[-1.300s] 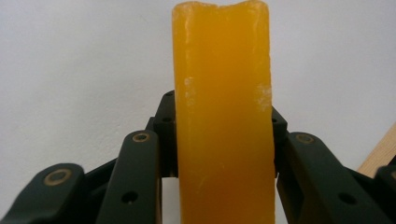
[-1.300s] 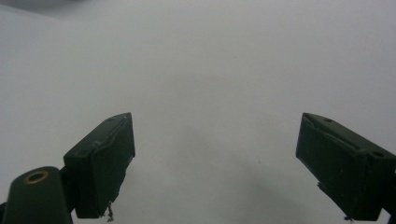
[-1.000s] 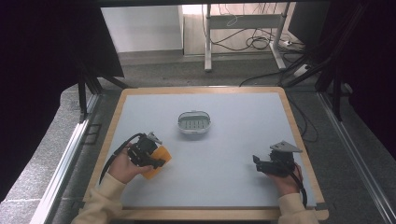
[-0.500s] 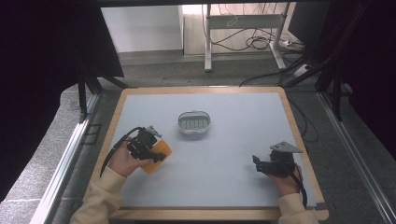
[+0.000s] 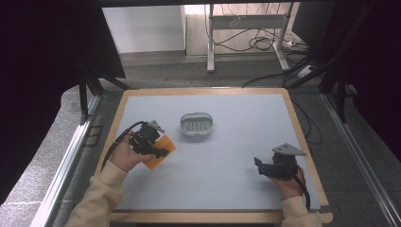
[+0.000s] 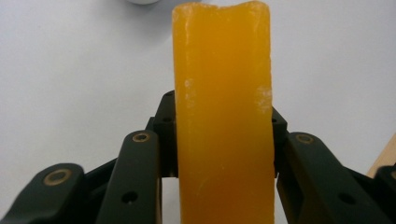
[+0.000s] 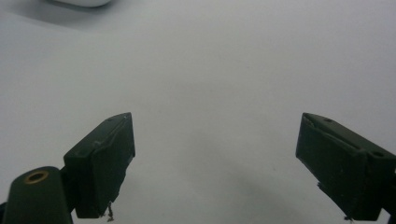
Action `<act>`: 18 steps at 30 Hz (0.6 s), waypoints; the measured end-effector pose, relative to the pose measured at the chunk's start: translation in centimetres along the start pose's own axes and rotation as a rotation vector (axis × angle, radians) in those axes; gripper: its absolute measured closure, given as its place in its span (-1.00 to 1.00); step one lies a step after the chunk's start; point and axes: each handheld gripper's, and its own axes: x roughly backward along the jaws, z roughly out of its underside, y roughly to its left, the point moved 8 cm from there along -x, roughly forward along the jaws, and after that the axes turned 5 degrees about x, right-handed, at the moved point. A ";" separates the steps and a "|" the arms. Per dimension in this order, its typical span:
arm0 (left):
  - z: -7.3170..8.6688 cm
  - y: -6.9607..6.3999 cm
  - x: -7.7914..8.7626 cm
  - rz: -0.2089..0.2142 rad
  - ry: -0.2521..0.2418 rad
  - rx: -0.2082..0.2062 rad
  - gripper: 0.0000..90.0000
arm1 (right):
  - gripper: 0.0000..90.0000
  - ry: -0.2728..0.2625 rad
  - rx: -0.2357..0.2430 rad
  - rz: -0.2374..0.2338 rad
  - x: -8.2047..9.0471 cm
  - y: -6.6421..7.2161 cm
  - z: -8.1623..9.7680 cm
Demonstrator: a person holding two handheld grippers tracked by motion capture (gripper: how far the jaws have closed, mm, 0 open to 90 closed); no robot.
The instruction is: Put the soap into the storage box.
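While the left gripper (image 5: 158, 150) sits at about 9 o'clock on the tabletop (image 5: 236, 189), its jaws pinch an orange slab (image 6: 223, 121) from both sides, the slab held just over the grey surface. At about 4 o'clock the right gripper (image 5: 260, 165) rests with jaws spread and nothing between them. Farther off, near 12 o'clock, stands a small oval dish (image 5: 196, 124).

Light: bright, even on the table (image 5: 236, 156); surroundings dark.
Shadows: soft, faint.
Focus: the close gripper views slightly soft; upper edges blurred.
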 end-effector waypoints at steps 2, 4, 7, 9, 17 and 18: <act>-0.1 0.0 -0.1 0.003 0.004 -0.004 0.37 | -0.73 0.003 0.000 0.001 0.0 0.0 0.0; -0.3 0.0 -0.1 0.008 0.008 -0.005 0.37 | -0.73 0.006 -0.001 -0.002 -0.1 0.0 0.1; -0.5 0.2 -0.2 0.007 -0.002 -0.008 0.37 | -0.73 0.010 0.002 -0.004 -0.1 0.0 0.1; -0.5 0.2 -0.2 0.008 -0.001 -0.013 0.37 | -0.73 0.010 0.002 -0.004 -0.1 0.0 0.1; -1.2 0.4 -0.1 0.015 -0.010 -0.030 0.37 | -0.73 0.010 0.000 -0.001 -0.1 0.0 0.2; -1.4 0.4 -0.1 0.012 -0.008 -0.033 0.37 | -0.73 0.010 0.003 -0.002 -0.1 0.0 0.2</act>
